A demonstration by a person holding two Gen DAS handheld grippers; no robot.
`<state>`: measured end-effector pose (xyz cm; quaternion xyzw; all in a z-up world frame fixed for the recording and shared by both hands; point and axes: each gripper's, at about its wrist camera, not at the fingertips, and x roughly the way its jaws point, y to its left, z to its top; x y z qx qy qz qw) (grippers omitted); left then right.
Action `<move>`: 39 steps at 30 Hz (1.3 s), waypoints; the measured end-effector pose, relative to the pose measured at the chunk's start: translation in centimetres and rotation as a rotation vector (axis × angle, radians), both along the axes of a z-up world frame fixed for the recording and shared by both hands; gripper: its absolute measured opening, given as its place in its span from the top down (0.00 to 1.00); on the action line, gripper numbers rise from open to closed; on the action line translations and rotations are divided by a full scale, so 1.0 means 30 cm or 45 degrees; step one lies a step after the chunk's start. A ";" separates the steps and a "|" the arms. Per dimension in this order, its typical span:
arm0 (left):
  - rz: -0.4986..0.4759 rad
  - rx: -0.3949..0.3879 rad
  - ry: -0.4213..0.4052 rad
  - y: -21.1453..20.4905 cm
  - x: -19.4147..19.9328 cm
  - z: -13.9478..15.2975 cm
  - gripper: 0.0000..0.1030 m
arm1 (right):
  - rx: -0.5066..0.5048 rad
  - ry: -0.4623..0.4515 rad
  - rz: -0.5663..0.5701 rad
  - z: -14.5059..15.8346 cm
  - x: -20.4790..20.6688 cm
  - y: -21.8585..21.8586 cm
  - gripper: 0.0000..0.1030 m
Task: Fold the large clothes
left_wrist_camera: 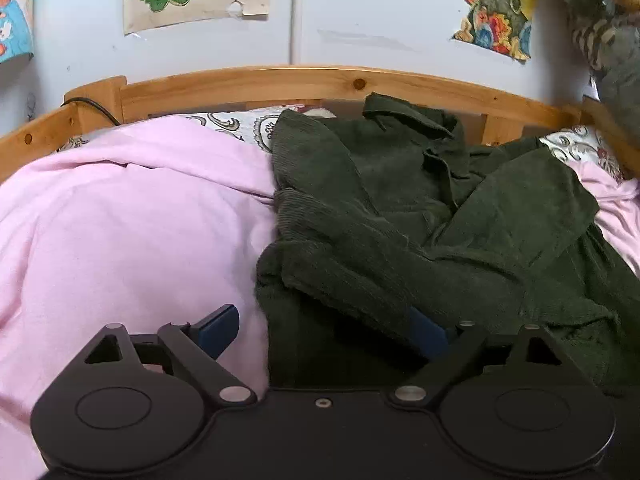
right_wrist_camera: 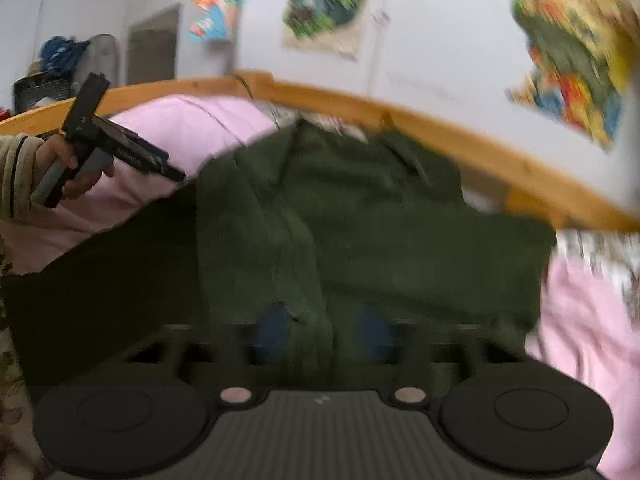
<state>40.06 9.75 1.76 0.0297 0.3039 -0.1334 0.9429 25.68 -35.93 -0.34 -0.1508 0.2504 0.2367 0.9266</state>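
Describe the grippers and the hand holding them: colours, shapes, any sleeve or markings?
Both grippers are matte black, with two round discs at the base, angled linkage arms with silver pivot pins, and dark blue finger pads. The right gripper has a ribbed grey top panel. The left gripper is held on a pistol-style grip by a bare hand in a beige knitted sleeve with dark stripes.

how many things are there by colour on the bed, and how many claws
dark green garment: 1
pink bedcover: 1
patterned white pillow: 1
black claws, left claw and right claw: 2
total: 5
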 end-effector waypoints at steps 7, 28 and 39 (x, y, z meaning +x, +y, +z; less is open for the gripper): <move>-0.015 -0.280 0.166 0.046 0.051 -0.027 0.45 | 0.188 0.017 0.025 0.054 0.325 0.151 0.24; 0.133 -0.484 0.115 0.067 0.141 -0.106 0.95 | 0.273 0.352 -0.077 0.087 1.138 0.814 0.35; 0.263 -0.466 -0.062 0.121 0.027 -0.081 0.98 | 0.237 0.147 0.086 0.255 1.108 0.907 0.96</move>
